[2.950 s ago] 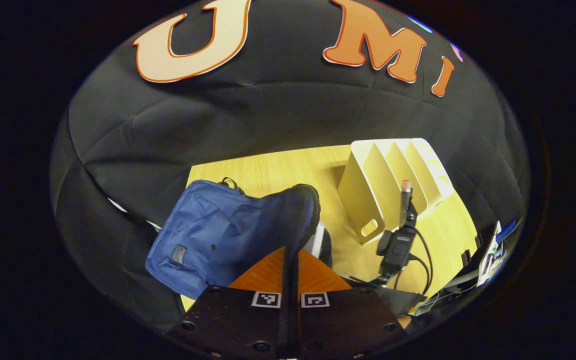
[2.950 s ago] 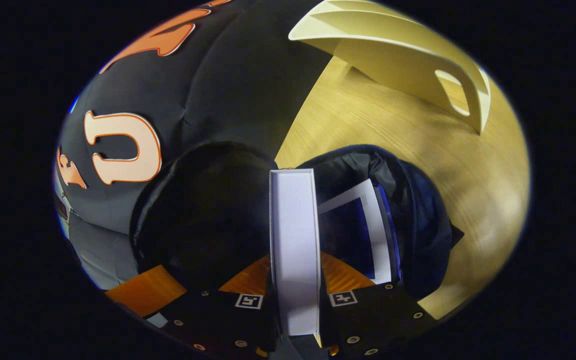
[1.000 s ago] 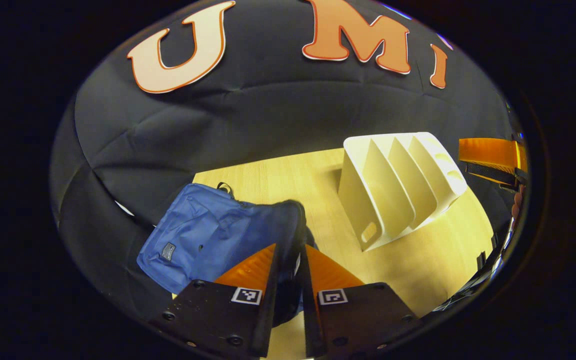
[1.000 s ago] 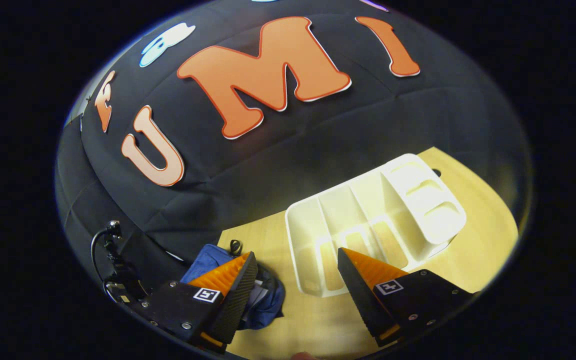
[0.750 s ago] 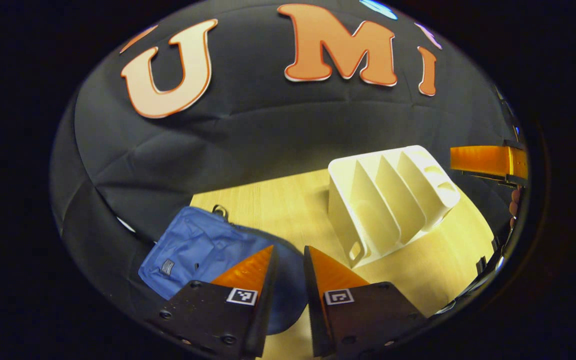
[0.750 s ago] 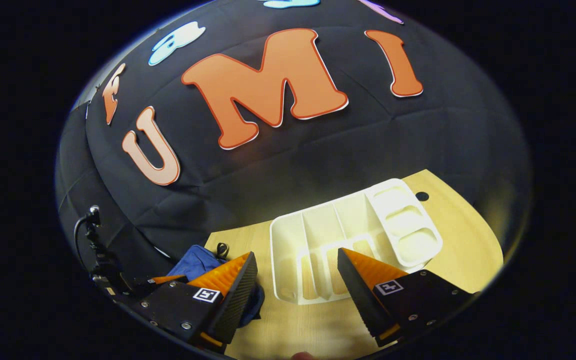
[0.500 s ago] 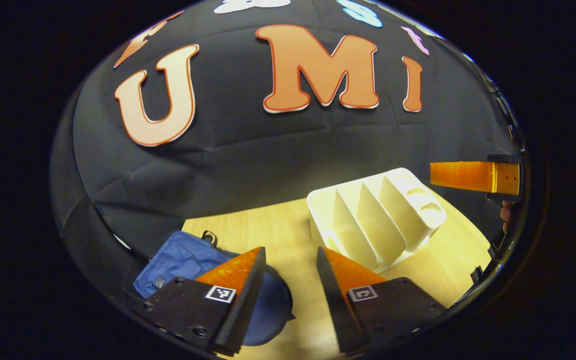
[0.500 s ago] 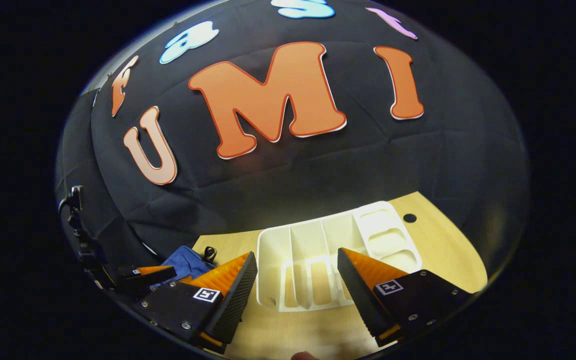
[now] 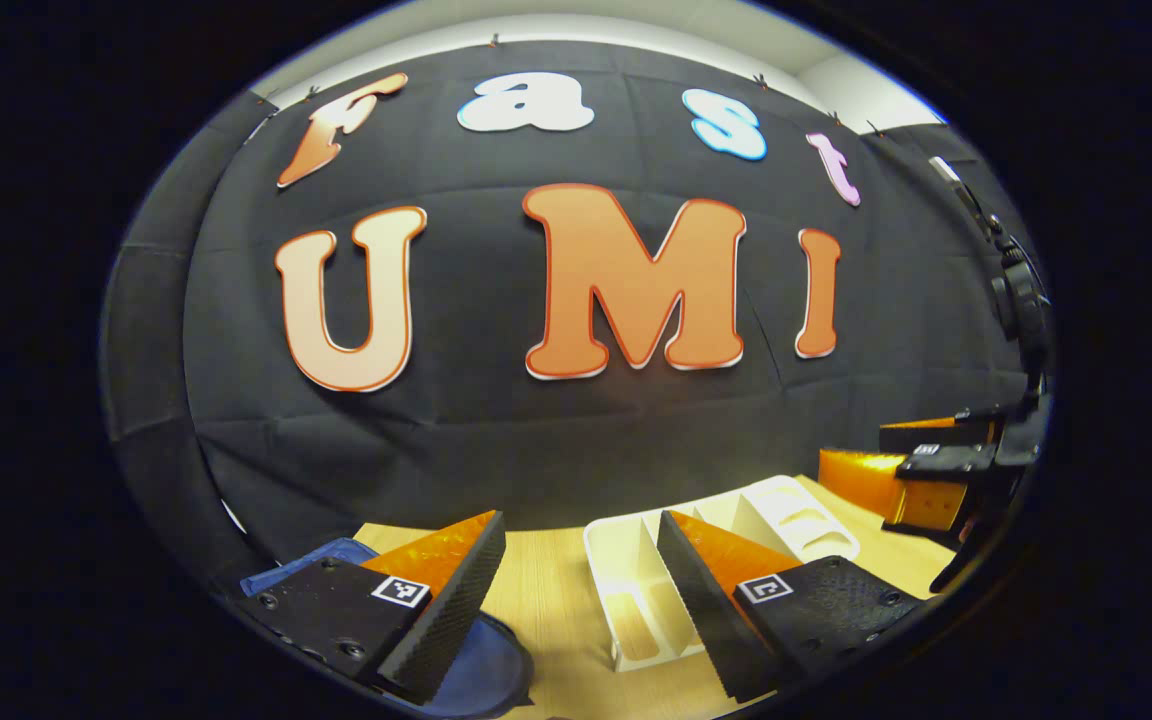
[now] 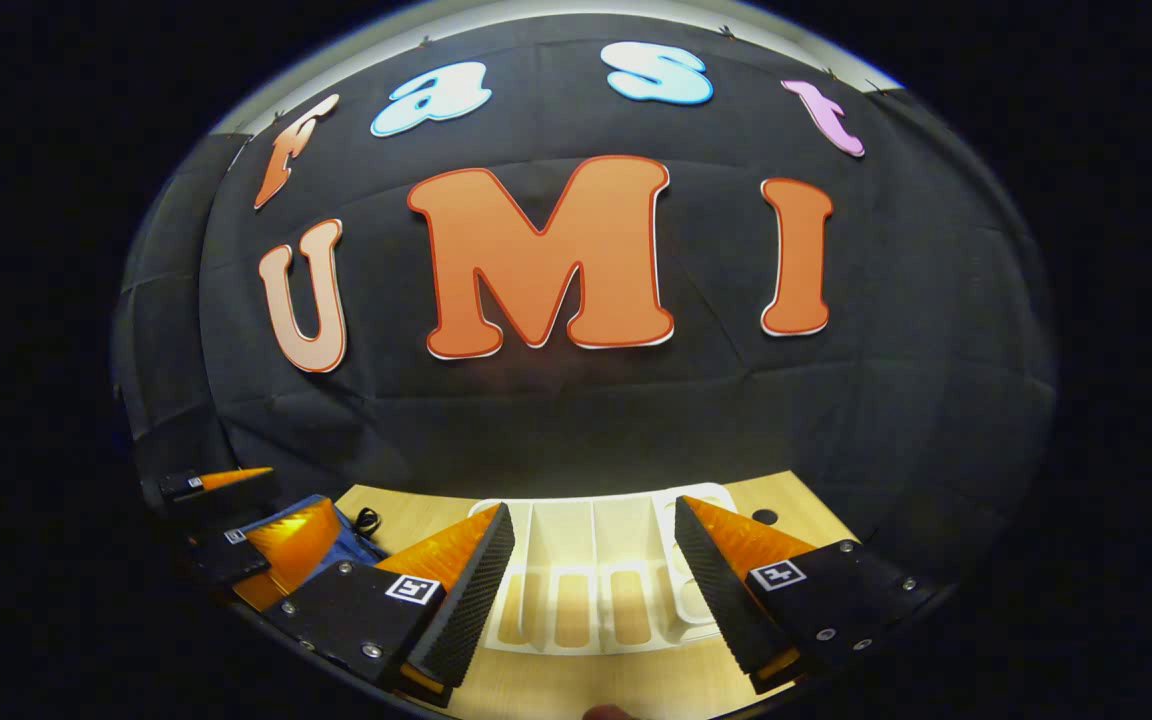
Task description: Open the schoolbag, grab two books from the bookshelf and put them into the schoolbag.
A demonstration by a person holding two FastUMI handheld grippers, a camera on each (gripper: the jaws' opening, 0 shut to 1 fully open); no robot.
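Wooden table (image 10: 436,505) carries bookshelf (image 10: 576,560) ahead of the released right gripper (image 10: 591,575); schoolbag (image 9: 481,670) under released left gripper (image 9: 576,600).

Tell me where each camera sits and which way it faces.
Left gripper view: rides the left gripper, open, facing the booth wall over the blue fabric schoolbag; the right gripper shows at its right.
Right gripper view: rides the right gripper, open, above the cream slotted plastic bookshelf.
Shared: schoolbag, bookshelf, light wooden table.
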